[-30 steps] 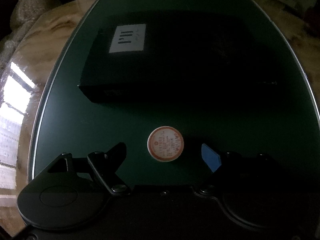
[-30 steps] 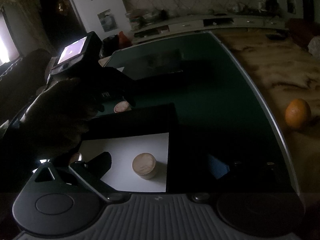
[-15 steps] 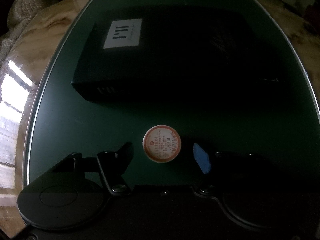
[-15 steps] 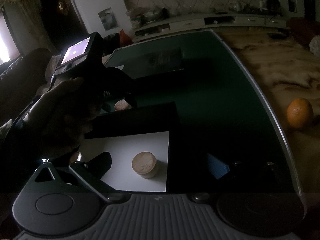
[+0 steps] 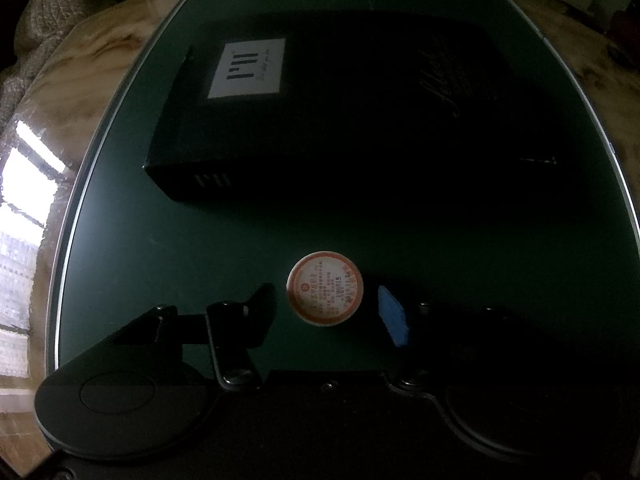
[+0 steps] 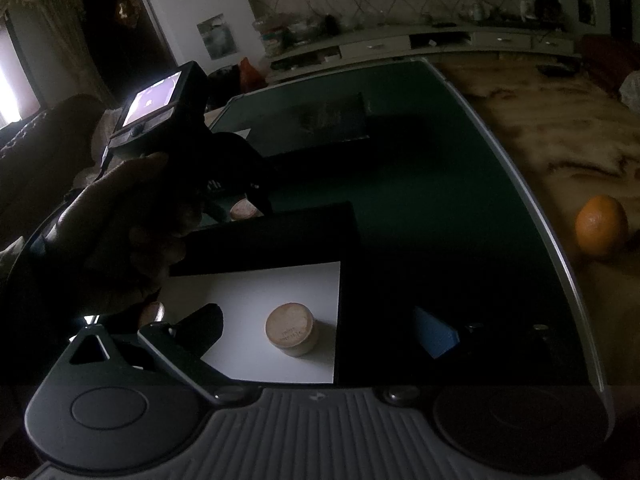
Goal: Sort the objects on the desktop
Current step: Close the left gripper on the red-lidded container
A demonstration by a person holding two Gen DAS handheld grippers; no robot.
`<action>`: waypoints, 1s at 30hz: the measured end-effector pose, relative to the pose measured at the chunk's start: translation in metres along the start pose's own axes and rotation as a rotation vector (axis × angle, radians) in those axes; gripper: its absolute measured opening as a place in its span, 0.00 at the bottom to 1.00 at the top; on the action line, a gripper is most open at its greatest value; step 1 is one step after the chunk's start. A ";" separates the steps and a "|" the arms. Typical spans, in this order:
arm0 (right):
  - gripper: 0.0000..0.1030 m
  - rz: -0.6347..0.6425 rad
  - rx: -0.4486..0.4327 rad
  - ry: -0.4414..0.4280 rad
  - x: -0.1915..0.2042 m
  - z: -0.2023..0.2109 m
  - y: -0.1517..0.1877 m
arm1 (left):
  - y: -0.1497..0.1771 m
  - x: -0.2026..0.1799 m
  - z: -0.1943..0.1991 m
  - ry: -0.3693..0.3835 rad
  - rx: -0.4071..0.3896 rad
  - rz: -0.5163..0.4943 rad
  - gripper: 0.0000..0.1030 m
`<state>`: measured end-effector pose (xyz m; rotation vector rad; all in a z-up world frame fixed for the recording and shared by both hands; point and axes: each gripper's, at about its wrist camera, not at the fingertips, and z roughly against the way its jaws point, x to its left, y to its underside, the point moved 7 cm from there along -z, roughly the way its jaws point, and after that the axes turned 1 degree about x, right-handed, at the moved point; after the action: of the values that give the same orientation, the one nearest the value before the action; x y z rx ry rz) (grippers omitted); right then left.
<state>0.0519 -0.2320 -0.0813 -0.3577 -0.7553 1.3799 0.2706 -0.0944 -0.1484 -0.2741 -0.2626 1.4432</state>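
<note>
Left gripper (image 5: 326, 304) points steeply down at the green mat (image 5: 120, 240), round labelled lid (image 5: 325, 289) sitting between its fingers. Jaws have just been closing in on it; a sliver of mat shows on both sides of the lid, so not clamped yet. In the right wrist view, the person's left hand (image 6: 120, 232) wraps the left gripper's handle, with its small lit screen (image 6: 152, 98) facing the camera.

Right gripper (image 6: 320, 326) tilts down over the white sheet (image 6: 256, 300), jaws wide apart, nothing gripped. The small wooden jar (image 6: 291, 329) stands on the sheet between the fingers, touching neither. Blue pad (image 6: 434, 336) is visible on the right finger.

Writing: the lid has a red ring and printed text, too small to read. The black box (image 5: 320, 120) behind it carries a white label (image 5: 248, 68) with bar-like marks, plus a faint script logo on top, unreadable. The jar's top print is illegible.

An orange (image 6: 600, 224) sits off the mat on the wooden table (image 6: 560, 132).
</note>
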 end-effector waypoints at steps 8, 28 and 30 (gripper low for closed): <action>1.00 0.006 -0.002 0.001 0.001 -0.002 -0.001 | -0.001 0.000 0.001 0.000 0.000 -0.001 0.45; 1.00 0.011 -0.004 0.004 0.002 -0.003 -0.002 | -0.003 -0.002 0.001 -0.005 -0.006 -0.004 0.40; 1.00 0.012 -0.005 0.003 0.002 -0.003 -0.002 | -0.003 -0.002 0.002 -0.005 -0.008 -0.004 0.40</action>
<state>0.0556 -0.2300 -0.0818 -0.3687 -0.7550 1.3884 0.2722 -0.0966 -0.1455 -0.2764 -0.2728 1.4392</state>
